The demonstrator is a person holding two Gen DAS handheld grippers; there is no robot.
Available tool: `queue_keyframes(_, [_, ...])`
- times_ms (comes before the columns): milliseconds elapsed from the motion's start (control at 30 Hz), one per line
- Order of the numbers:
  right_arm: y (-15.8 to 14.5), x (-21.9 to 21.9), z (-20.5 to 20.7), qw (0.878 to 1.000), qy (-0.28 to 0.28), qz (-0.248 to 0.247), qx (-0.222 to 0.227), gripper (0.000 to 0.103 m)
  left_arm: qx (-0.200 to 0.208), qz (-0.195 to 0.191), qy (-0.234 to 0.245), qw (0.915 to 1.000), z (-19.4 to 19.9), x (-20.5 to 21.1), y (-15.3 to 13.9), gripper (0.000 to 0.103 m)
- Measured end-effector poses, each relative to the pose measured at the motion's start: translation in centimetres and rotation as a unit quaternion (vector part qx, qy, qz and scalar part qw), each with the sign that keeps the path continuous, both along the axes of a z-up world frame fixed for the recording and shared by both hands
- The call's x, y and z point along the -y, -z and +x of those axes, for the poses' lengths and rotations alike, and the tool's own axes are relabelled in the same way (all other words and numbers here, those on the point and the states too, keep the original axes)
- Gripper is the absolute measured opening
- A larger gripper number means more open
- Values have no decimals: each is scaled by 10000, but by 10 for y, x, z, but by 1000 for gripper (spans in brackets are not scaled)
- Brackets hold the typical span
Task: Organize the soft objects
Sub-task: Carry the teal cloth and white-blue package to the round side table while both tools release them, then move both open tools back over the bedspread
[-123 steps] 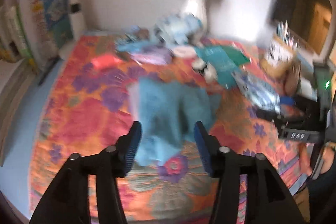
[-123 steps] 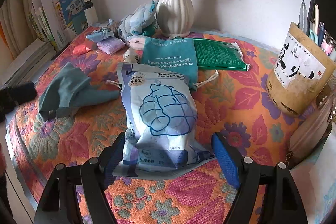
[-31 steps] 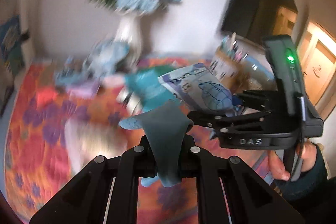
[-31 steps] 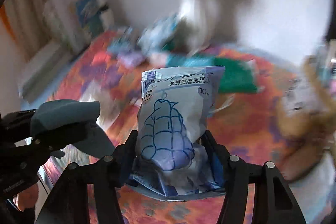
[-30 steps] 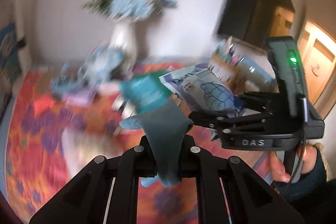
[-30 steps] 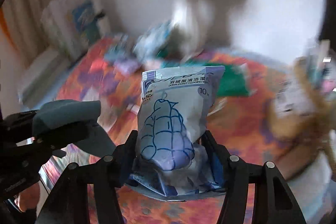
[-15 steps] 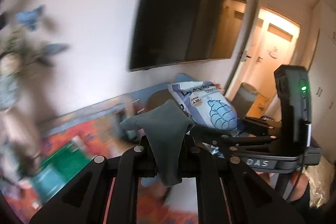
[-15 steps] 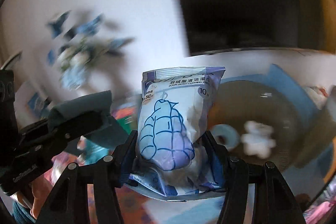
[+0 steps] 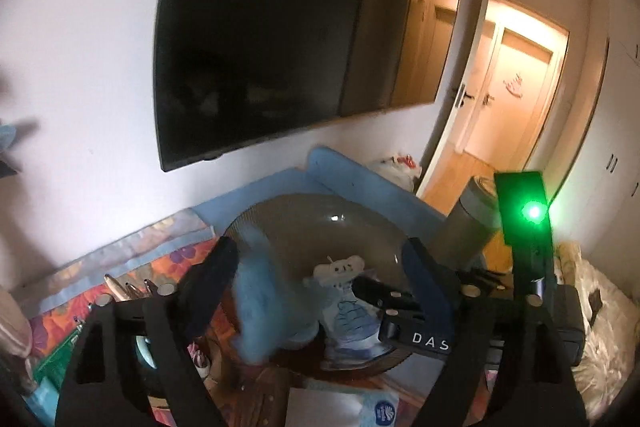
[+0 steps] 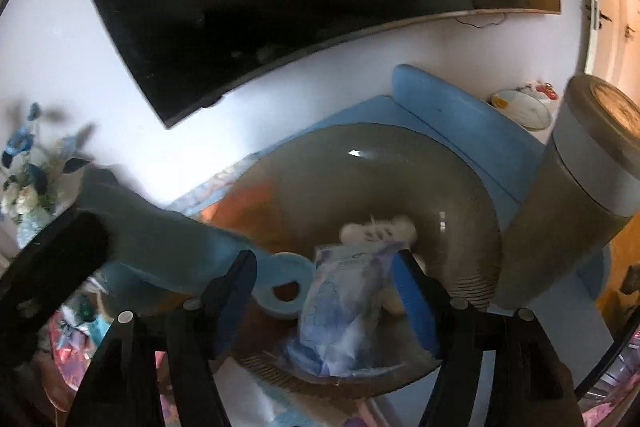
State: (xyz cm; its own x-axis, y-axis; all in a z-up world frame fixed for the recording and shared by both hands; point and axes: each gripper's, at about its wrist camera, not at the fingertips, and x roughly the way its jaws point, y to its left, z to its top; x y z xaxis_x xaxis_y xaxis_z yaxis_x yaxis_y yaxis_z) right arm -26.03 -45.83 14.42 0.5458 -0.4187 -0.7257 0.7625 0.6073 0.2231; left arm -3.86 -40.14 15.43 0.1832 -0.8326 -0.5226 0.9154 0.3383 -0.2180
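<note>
A smoked glass bowl (image 9: 280,223) (image 10: 476,203) lies below both grippers. My left gripper (image 9: 320,251) is open and its jaws are still opening. The teal cloth (image 9: 260,303) (image 10: 160,243) is a blur between its fingers, loose and dropping towards the bowl. My right gripper (image 10: 323,259) is opening too. The blue-printed wipes pouch (image 10: 344,303) (image 9: 352,319) sags tilted between its fingers, its lower end in the bowl. A small white plush (image 10: 376,227) (image 9: 340,267) and a pale blue ring-shaped roll (image 10: 284,291) lie in the bowl.
A tall grey canister (image 10: 580,179) stands right of the bowl. A blue mat (image 10: 448,99) lies under both. A dark TV (image 9: 300,27) hangs on the wall behind. Pens (image 9: 120,287) and the floral cloth (image 9: 52,323) are at lower left, the flower vase (image 10: 28,187) at far left.
Both hands swung right from the floral table to above the bowl. The left jaws opened and let go of the teal cloth. The right jaws widened and the pouch tipped down into the bowl.
</note>
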Motion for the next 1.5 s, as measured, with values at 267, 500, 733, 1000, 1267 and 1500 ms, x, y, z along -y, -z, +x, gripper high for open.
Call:
queue_keyframes(267, [-2,-24,-11,9998,-59,-122,-150,69,42,-218,-37,9997,-4,-61,-21,83])
queue_keyframes(500, [-27,-103,10,9945,-900,-519,-146,69,260,-254,-815,9960,7,-181,-49,83])
queue_keyframes(733, [-40,-197,42,9755,-2122,-533,236,84,467,-32,-2461,9681,24,-351,-82,84])
queue_keyframes(1000, [-6,-306,106,9405,-3359,-495,103,84,-8,-94,-3368,9415,29,-470,-32,102])
queue_keyframes(1267, [61,-328,149,9294,-3671,172,-343,84,-1120,829,-3563,9239,60,-458,110,102])
queue_keyframes(1500, [85,-313,171,9301,-3594,262,-716,84,-1714,820,-3420,9203,77,-438,156,102])
